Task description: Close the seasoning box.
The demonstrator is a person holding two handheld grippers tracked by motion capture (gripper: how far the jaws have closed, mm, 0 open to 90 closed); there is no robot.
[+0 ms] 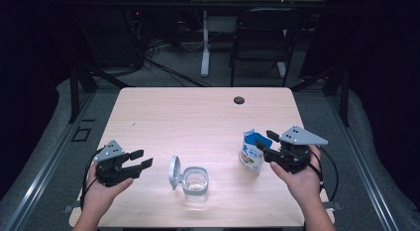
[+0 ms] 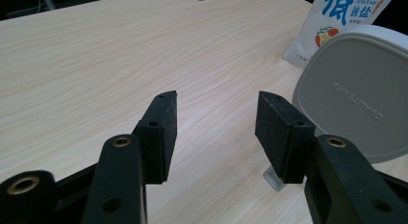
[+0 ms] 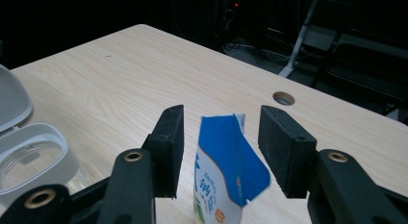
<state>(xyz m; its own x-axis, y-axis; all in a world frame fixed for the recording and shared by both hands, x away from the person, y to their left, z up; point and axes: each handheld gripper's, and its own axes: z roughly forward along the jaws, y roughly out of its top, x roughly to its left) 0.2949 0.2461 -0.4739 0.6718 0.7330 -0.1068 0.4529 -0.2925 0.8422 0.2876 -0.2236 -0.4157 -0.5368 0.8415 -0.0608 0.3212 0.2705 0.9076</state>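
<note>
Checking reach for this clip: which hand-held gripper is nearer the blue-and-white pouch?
Right. The right hand-held gripper has its open jaws on either side of the pouch top, not pressing it. The left hand-held gripper sits across the table, beyond the clear container.

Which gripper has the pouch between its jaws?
The right gripper: its open jaws flank the torn-open blue-and-white pouch without pressing it. The left gripper has only bare table between its jaws, beside the container's raised lid.

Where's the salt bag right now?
In the high view the salt bag stands upright on the table's right side, between the open jaws of the right claw, right of the clear container.
</note>
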